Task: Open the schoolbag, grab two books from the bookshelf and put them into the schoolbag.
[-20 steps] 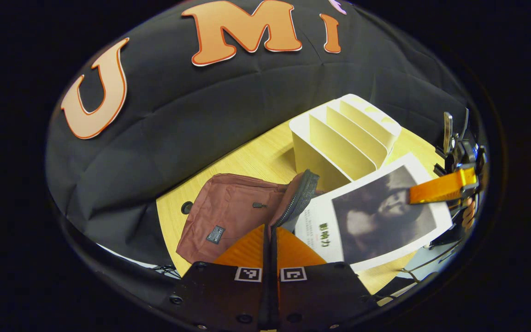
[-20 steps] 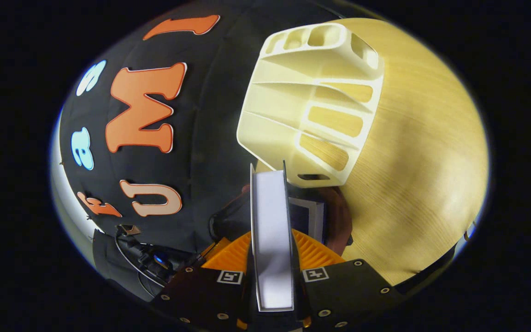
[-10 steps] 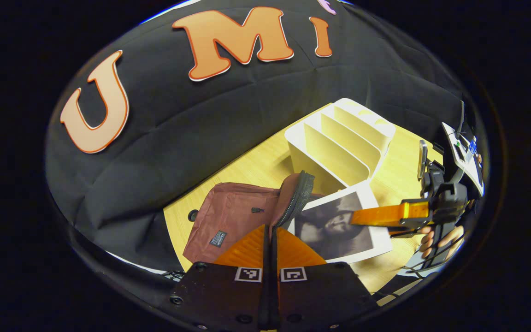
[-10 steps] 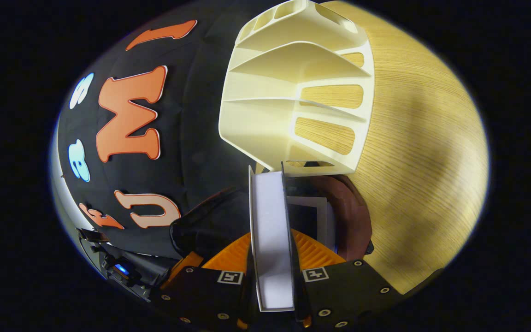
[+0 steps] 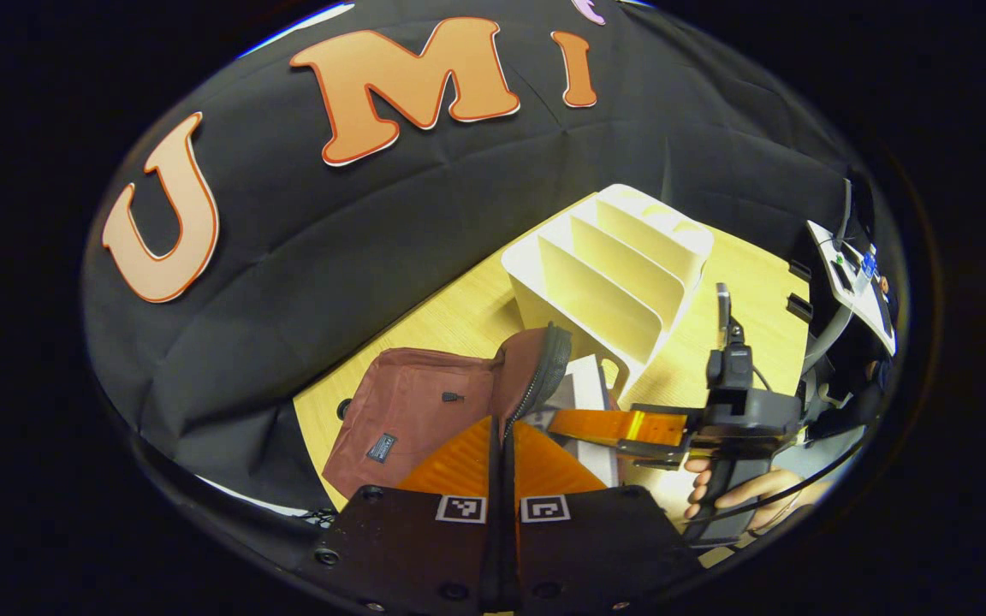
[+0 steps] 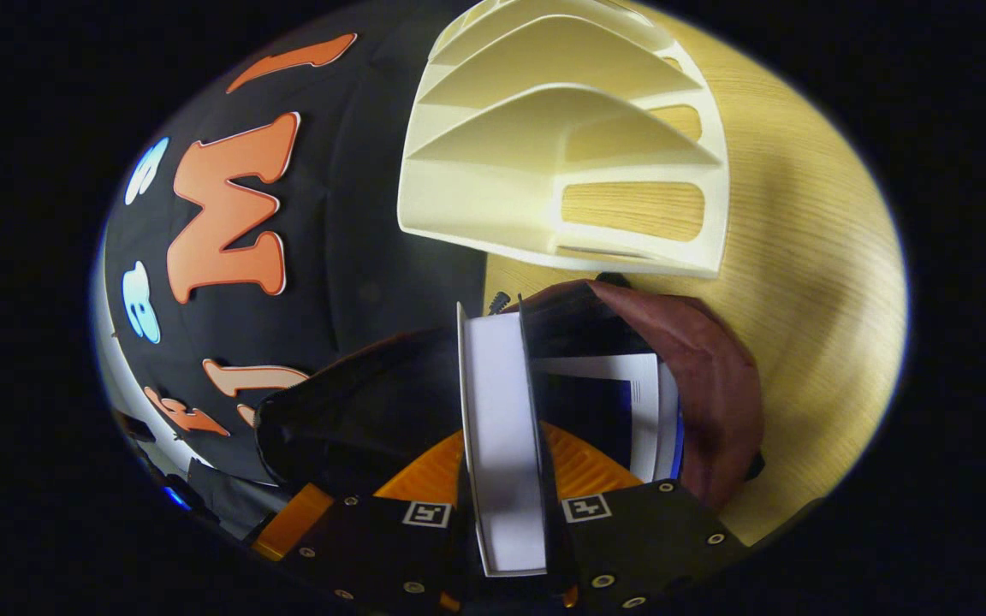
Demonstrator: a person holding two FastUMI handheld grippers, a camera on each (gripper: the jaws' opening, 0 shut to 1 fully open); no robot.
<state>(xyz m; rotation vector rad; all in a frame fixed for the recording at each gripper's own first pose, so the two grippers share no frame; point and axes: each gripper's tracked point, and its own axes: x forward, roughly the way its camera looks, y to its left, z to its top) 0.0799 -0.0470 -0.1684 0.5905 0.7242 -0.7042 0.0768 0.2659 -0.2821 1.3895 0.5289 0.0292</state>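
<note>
Fingers of the right gripper clamp a book, now sunk further into the schoolbag's mouth; a first book already lies inside. Left gripper, jaws together, pinches the bag's flap. Two books, one bag, one empty bookshelf.

The left gripper view looks down from close above the schoolbag, toward the bookshelf ahead. The right gripper view faces into the bag's mouth from the opposite side, bookshelf just ahead. Both share bag and shelf.
</note>
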